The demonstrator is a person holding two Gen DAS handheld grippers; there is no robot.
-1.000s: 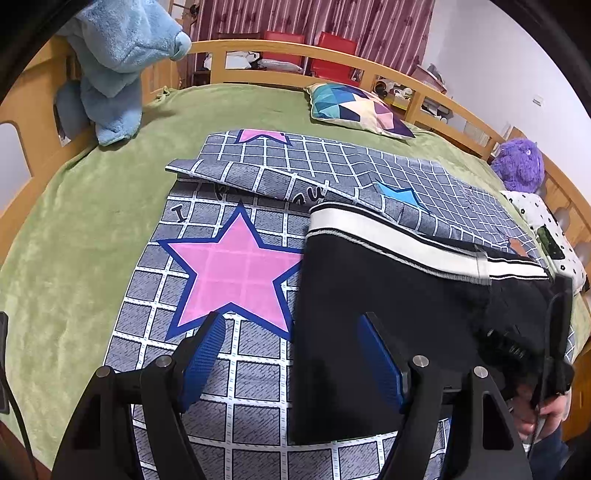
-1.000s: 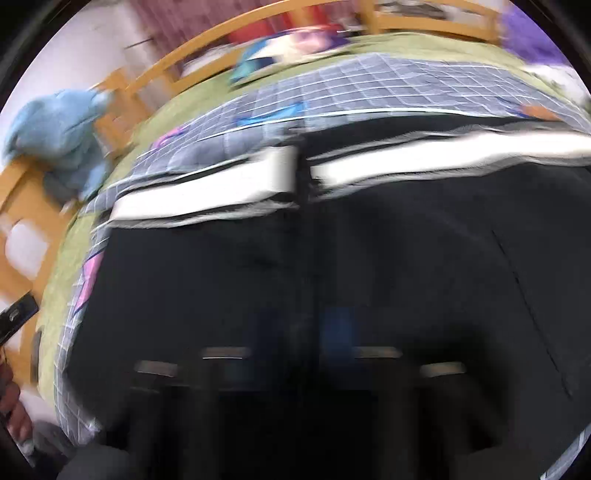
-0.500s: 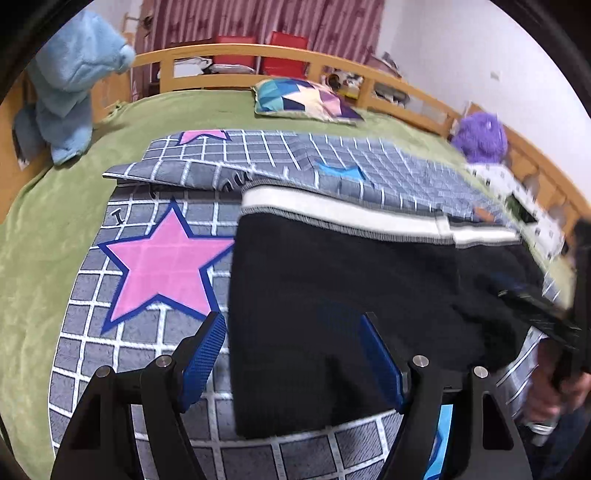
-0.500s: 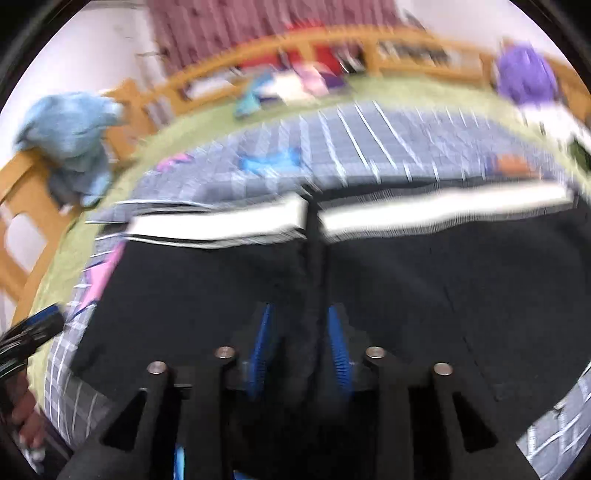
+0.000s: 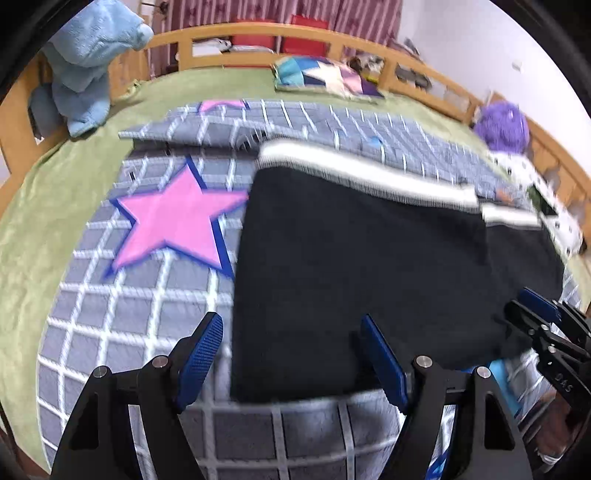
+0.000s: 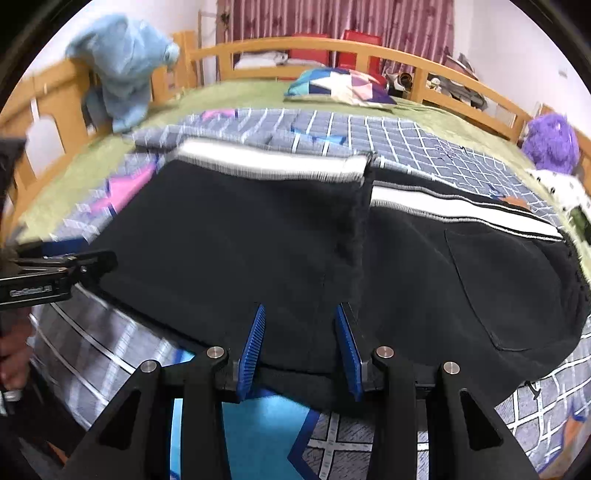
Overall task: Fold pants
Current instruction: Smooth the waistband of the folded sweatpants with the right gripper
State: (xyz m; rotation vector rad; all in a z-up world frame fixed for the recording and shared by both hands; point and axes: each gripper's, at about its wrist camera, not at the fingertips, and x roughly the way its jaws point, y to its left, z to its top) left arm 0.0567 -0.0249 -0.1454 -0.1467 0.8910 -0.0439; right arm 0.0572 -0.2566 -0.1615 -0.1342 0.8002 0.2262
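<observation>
The black pants (image 5: 369, 258) lie flat across a grey checked quilt (image 5: 122, 325) on the bed, folded over on themselves, so that a white band (image 6: 269, 162) runs along their far edge in two lengths. In the right wrist view the fold's raw edge (image 6: 358, 236) runs from that band down toward the camera, and a stitched pocket outline (image 6: 495, 288) shows on the lower layer to its right.

The right gripper (image 6: 301, 350) sits at the near hem. Its blue fingers (image 6: 253, 343) stand partly apart, having just been opening. The hem cloth lies between them, but the pads do not press it.

The left gripper (image 5: 291, 362) hovers at the near left corner of the pants. Its fingers (image 5: 201, 354) are spread wide, one over the quilt and one over the black cloth, gripping nothing.

A large pink star (image 5: 177, 214) with a blue border is printed on the quilt just left of the pants. Under the quilt a green blanket (image 5: 33, 221) covers the bed. A wooden rail (image 6: 369, 46) bounds it. A light blue plush toy (image 6: 125, 66) hangs over the rail at the far left. A patchwork pillow (image 6: 340, 86) lies near the far rail, and a purple plush toy (image 6: 552, 142) sits at the far right. Dark red curtains (image 6: 332, 18) hang behind the bed.
</observation>
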